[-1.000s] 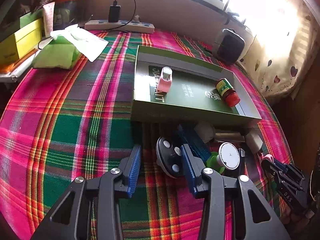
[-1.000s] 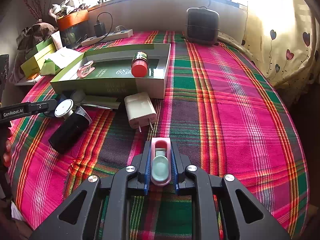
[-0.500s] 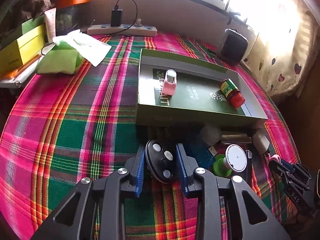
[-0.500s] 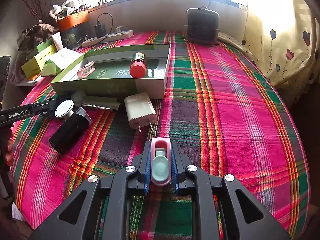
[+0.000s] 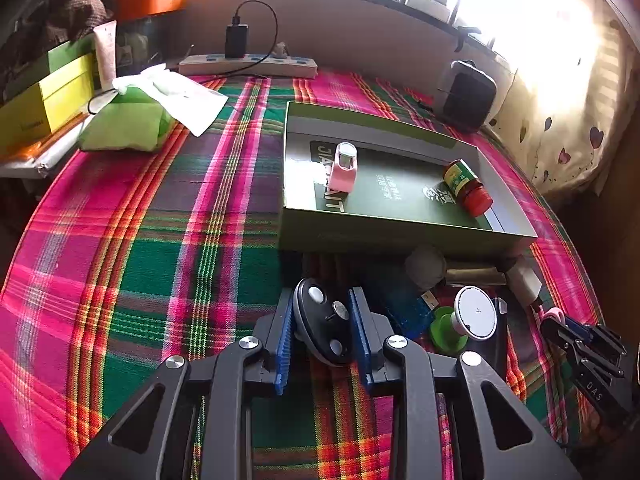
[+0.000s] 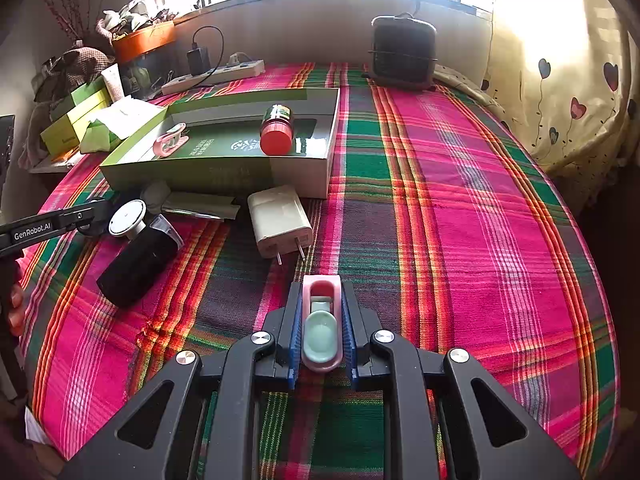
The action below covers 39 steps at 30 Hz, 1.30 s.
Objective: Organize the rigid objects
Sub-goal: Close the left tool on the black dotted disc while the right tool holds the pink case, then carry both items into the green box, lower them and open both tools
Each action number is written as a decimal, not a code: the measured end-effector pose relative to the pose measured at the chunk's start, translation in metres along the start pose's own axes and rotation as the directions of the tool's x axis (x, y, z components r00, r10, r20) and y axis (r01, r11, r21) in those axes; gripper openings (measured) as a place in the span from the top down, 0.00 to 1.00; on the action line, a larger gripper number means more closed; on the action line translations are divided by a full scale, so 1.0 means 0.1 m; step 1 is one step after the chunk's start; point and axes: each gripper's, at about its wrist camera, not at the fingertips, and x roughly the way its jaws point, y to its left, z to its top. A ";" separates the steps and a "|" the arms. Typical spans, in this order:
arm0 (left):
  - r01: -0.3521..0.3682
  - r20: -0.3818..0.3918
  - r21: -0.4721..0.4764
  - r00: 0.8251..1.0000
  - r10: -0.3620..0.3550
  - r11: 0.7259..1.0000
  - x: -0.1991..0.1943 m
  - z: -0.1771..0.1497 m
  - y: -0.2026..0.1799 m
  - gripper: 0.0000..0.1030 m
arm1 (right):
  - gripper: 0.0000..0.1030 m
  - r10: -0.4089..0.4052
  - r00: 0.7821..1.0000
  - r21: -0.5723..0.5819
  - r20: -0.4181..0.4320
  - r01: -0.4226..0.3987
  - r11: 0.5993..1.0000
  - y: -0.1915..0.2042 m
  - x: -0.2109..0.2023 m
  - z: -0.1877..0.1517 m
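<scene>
Since a second ago, the left gripper (image 5: 323,320) has just been closing: its jaws stood wide around a black round gadget (image 5: 325,322) then, and now the blue pads (image 5: 285,334) press on both its sides. That gadget is a dark oval disc with three pale round buttons on its face, tilted up off the cloth between the fingers. The right gripper (image 6: 322,320) has not changed; its jaws are clamped tight on a pink clip (image 6: 321,322) with a mint-green inner tab, held lengthwise between the pads.

Just right of the left fingers lie a blue translucent piece (image 5: 408,308), a green-stemmed white disc (image 5: 474,314) and a black cylinder (image 6: 138,266). A white plug adapter (image 6: 279,218) lies nearby, prongs toward the right gripper. Behind them sits an open green box (image 5: 384,236), holding a second pink clip (image 5: 343,166) at its left end and a red-capped bottle (image 5: 466,188) on its side at the right.

Everything rests on a pink, green and orange plaid cloth (image 6: 460,208). At the far edge are a white power strip (image 5: 248,65) with a black charger plugged in, a green tissue pack (image 5: 128,126), yellow-green boxes (image 5: 44,104) and a small dark heater (image 6: 402,54) beneath a bright window. A heart-patterned curtain (image 6: 560,92) hangs at the right.
</scene>
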 end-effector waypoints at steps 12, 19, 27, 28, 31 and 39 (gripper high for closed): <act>0.002 0.021 0.007 1.000 -0.002 1.000 -0.08 0.02 -0.01 0.76 | 0.82 -0.007 1.000 0.004 0.023 0.007 1.000 0.02 -0.08 0.06; 0.010 0.046 0.022 0.999 -0.011 1.000 -0.21 0.07 -0.03 0.76 | 0.82 -0.004 0.999 -0.001 0.046 0.004 1.000 0.05 -0.15 0.14; 0.008 0.082 0.058 0.997 -0.013 0.998 -0.32 0.24 -0.09 0.76 | 0.82 0.007 0.996 -0.010 0.088 -0.006 1.000 0.07 -0.25 0.32; 0.008 0.087 0.062 0.996 -0.014 0.998 -0.33 0.26 -0.10 0.76 | 0.82 0.008 0.996 -0.012 0.093 -0.007 1.000 0.07 -0.26 0.35; 0.009 0.104 0.084 0.994 -0.017 0.996 -0.36 0.34 -0.15 0.76 | 0.82 0.013 0.994 -0.025 0.111 -0.011 1.000 0.09 -0.29 0.44; 0.047 0.121 0.129 0.991 -0.063 0.991 -0.32 0.57 -0.28 0.76 | 0.82 0.050 0.990 -0.075 0.135 -0.040 0.996 0.21 -0.27 0.71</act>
